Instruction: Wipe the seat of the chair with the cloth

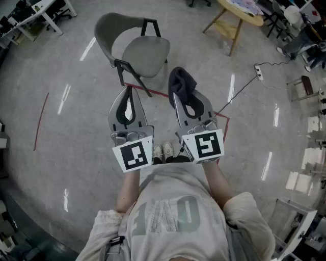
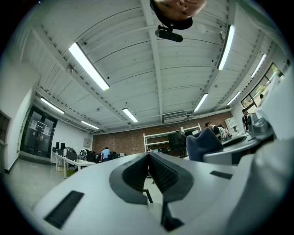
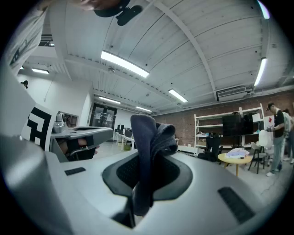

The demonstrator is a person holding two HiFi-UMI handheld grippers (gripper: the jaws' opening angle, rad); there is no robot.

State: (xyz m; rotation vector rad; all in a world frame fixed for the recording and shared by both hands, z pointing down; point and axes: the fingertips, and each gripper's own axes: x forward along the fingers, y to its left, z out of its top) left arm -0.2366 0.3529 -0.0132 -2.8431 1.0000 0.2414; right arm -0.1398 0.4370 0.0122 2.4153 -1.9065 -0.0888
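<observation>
The person stands on a pale polished floor (image 1: pixel 66 132) and holds both grippers out in front of the body, side by side. The right gripper (image 1: pixel 184 97) has its jaws clamped on the cloth (image 1: pixel 181 81), a dark blue bundle that sticks up past the jaw tips in folds; the right gripper view shows it pinched between the dark ribbed pads (image 3: pixel 126 172). The left gripper (image 1: pixel 129 94) has its jaws pressed together with nothing between them, as the left gripper view shows, pad against pad (image 2: pixel 161 172). The chair (image 1: pixel 133 47) stands just beyond the grippers, a grey shell with a curved back and black legs, its seat (image 1: pixel 145 51) bare. The cloth is held clear of the seat, appearing just to the right of it in the head view. Red tape lines (image 1: pixel 41 120) mark the floor, and a round wooden table (image 1: pixel 239 12) stands further off to the right.
</observation>
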